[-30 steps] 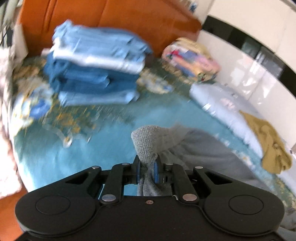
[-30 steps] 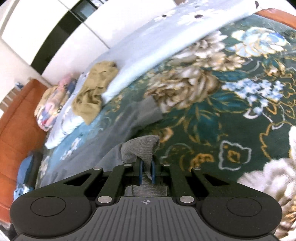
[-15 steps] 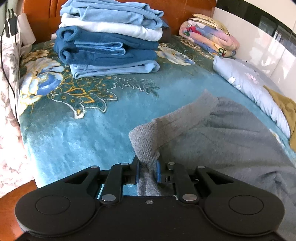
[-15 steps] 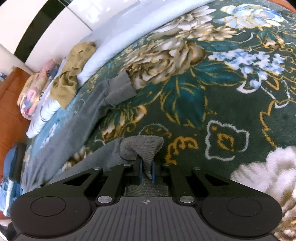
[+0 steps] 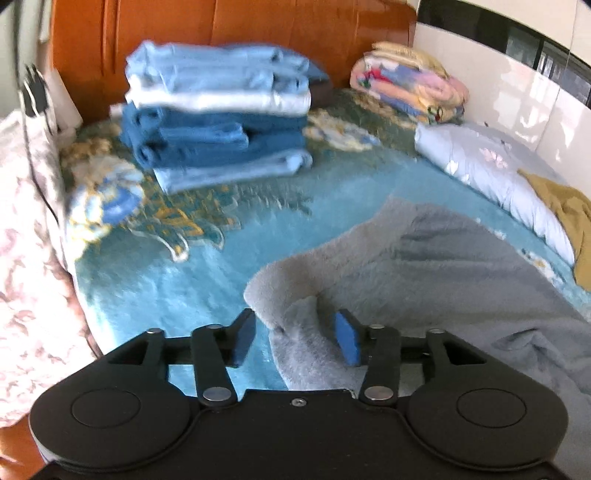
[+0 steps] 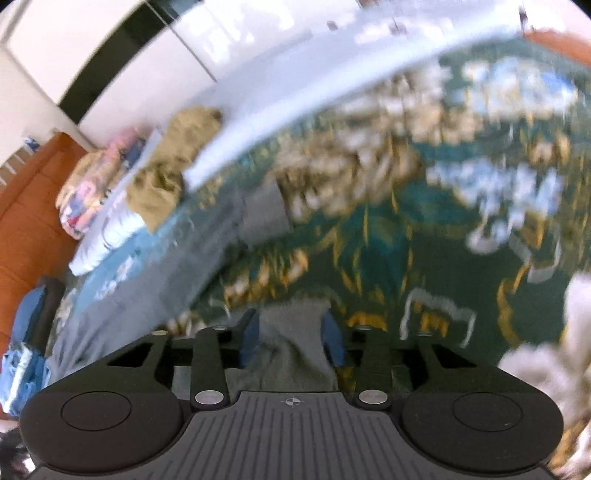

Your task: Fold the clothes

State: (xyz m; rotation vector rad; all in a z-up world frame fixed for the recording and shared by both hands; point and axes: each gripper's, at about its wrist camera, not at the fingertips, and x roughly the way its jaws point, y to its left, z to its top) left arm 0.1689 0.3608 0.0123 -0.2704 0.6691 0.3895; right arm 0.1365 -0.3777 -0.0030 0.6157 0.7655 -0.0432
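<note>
A grey knit garment point(image 5: 424, 266) lies spread on the teal floral bedspread point(image 5: 155, 273). My left gripper point(image 5: 295, 338) is open, its blue pads on either side of a bunched grey corner that lies between them. In the right wrist view my right gripper point(image 6: 291, 338) is also open, with a grey hem point(image 6: 291, 354) of the same garment lying between its fingers. A grey cuff point(image 6: 264, 214) lies farther out on the bed. The right wrist view is blurred.
A stack of folded blue and white clothes point(image 5: 218, 110) stands at the head of the bed by the wooden headboard point(image 5: 229, 33). A colourful rolled quilt point(image 5: 413, 85), a pale blue pillow point(image 5: 491, 177) and a mustard garment point(image 5: 569, 221) lie along the right wall.
Both grippers were shut on grey cloth half a second ago. Both have opened and let the cloth drop onto the bed.
</note>
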